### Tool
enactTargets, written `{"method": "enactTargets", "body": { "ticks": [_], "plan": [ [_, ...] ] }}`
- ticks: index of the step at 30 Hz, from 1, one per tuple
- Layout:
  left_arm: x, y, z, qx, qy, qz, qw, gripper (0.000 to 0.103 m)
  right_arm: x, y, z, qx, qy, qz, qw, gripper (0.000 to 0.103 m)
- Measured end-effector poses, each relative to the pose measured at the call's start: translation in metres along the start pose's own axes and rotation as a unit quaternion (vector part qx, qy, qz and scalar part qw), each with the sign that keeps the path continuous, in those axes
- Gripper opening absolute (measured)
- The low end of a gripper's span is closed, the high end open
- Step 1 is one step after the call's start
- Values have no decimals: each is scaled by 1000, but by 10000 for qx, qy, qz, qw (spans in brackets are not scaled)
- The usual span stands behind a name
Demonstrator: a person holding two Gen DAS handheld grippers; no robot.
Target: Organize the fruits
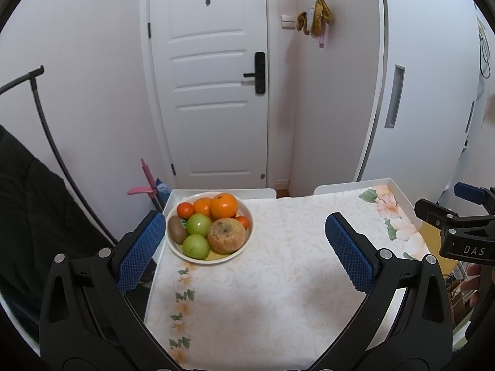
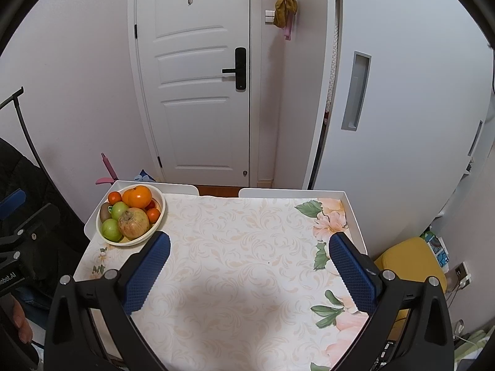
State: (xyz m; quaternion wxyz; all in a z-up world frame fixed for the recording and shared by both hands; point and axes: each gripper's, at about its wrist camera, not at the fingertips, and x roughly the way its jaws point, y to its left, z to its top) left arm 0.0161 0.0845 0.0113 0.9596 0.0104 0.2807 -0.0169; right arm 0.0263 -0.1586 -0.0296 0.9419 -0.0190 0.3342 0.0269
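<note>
A cream bowl (image 1: 247, 241) (image 2: 159, 216) stands at the far left corner of the table. It holds oranges (image 1: 223, 205) (image 2: 137, 197), two green apples (image 1: 195, 246) (image 2: 110, 229), a kiwi (image 1: 177, 229) (image 2: 105, 211), small tangerines (image 1: 185, 209) (image 2: 114, 197) and a large brownish fruit (image 1: 228, 235) (image 2: 133, 223). My left gripper (image 1: 246, 241) is open and empty, near the bowl's right side. My right gripper (image 2: 249, 261) is open and empty over the middle of the table. The right gripper also shows at the right edge of the left wrist view (image 1: 458, 228).
The table is a white tray-edged top (image 2: 355, 216) with a floral cloth (image 1: 294, 262) (image 2: 247, 247). A white door (image 1: 213, 92) and a wall stand behind it. A yellow stool (image 2: 411, 266) is at the right. A black garment (image 1: 31, 216) hangs at the left.
</note>
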Motion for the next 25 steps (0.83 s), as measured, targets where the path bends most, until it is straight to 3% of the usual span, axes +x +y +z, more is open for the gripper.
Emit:
{"method": "enactTargets", "body": {
  "ticks": [25],
  "plan": [
    [-1,-3,0,76,-104,37,9999,103,-1,10,2,36,0,-5,10000,102]
  ]
}}
